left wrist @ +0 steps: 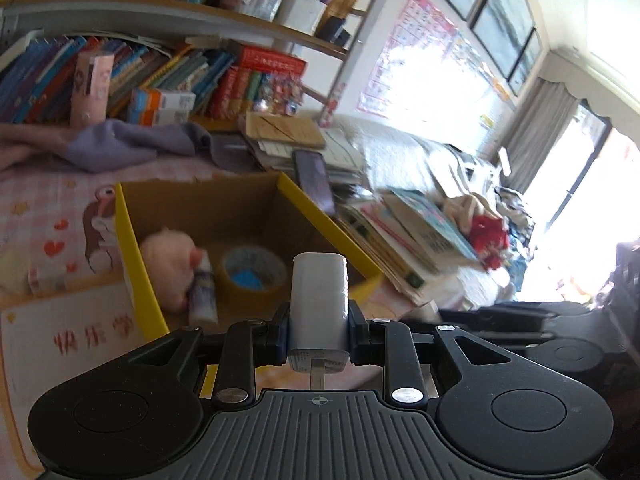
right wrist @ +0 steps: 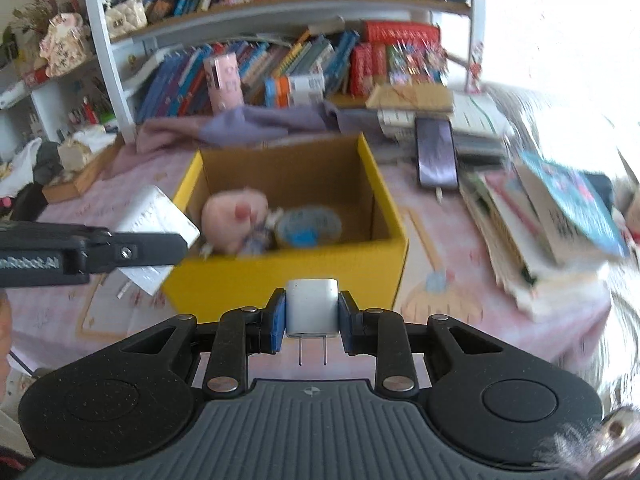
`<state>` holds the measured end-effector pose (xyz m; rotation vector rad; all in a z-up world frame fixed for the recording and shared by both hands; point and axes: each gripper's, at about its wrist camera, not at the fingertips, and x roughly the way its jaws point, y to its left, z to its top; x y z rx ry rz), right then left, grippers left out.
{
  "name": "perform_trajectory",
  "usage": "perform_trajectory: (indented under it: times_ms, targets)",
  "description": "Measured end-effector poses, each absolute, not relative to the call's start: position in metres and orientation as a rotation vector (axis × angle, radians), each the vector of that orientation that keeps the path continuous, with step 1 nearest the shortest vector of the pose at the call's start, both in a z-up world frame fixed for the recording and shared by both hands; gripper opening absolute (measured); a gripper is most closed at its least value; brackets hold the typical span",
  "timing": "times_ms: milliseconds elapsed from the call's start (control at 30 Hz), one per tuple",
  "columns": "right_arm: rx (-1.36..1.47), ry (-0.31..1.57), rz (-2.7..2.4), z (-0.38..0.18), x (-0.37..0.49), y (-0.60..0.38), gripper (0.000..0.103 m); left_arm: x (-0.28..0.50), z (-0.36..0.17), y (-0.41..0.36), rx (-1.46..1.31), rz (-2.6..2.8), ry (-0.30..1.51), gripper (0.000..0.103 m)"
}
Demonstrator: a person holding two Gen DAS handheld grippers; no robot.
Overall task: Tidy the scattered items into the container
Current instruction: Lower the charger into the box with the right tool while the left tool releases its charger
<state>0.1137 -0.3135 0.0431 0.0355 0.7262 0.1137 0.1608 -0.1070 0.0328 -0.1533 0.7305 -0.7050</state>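
Left gripper (left wrist: 319, 330): your jaws are clamped on a white charger (left wrist: 319, 304).
Right gripper (right wrist: 312, 322): clamped on a white plug (right wrist: 312, 306).
Box (right wrist: 288, 276): at 12 o'clock of both, toy (right wrist: 234, 220) and tape roll (right wrist: 309, 226) inside.

Book stack (right wrist: 560, 232) motion-blurred; plush (left wrist: 170, 264) half hidden by box wall (left wrist: 136, 256).

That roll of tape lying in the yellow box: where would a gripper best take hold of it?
The tape roll lies flat on the floor of the yellow box, open hole up. Probably best from straight above: one finger in the hole, one outside, pinching the ring wall on the side away from the pink plush beside it.
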Motion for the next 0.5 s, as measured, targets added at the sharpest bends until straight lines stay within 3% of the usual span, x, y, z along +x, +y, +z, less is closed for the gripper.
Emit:
perform_trajectory:
  times_ms: [500]
  targets:
    - [0.029, 0.755, 0.359, 0.029, 0.256, -0.343, 0.025, 0.231, -0.005, -0.155, -0.105, -0.497, 0.864, 0.025]
